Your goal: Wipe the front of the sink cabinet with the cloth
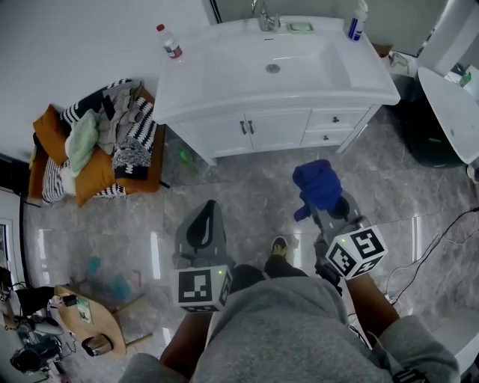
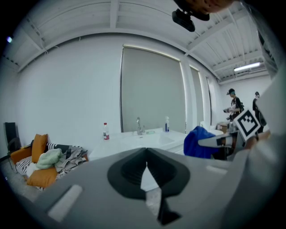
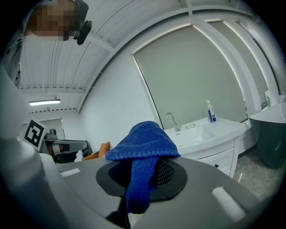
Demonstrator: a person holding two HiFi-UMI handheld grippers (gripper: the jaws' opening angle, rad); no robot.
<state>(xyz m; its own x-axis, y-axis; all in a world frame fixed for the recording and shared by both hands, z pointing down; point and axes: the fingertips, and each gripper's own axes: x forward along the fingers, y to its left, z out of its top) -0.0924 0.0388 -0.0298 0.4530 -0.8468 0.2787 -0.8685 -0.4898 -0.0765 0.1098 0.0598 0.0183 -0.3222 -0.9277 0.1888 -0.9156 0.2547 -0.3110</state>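
Right now you are holding the right hand-held gripper (image 1: 323,209) (image 3: 142,176) out over the grey marbled floor (image 1: 247,187), and its jaws are clamping a bright blue knitted cloth (image 1: 318,183) (image 3: 143,141). The cloth is bunching up over the jaw tips, and one fold is hanging down between them. It is sitting in front of the white sink cabinet (image 1: 277,131) (image 3: 214,156), opposite the drawers on the cabinet's right side. It is not touching the cabinet, and a strip of floor is showing between the two in the head view. You are keeping the left hand-held gripper (image 1: 203,224) (image 2: 146,167) beside the right one, pointing the same way. Its jaws are meeting at the tips, with nothing between them. On top of the cabinet, a chrome tap (image 1: 266,16) is standing behind the white basin. A clear plastic bottle with a red cap (image 1: 169,41) (image 2: 106,131) is standing upright at the top's back left corner. A blue and white bottle (image 1: 358,21) is standing upright at the back right. To the left of the cabinet, an orange cushioned seat (image 1: 97,176) is carrying a heap of striped, grey and pale green clothes.
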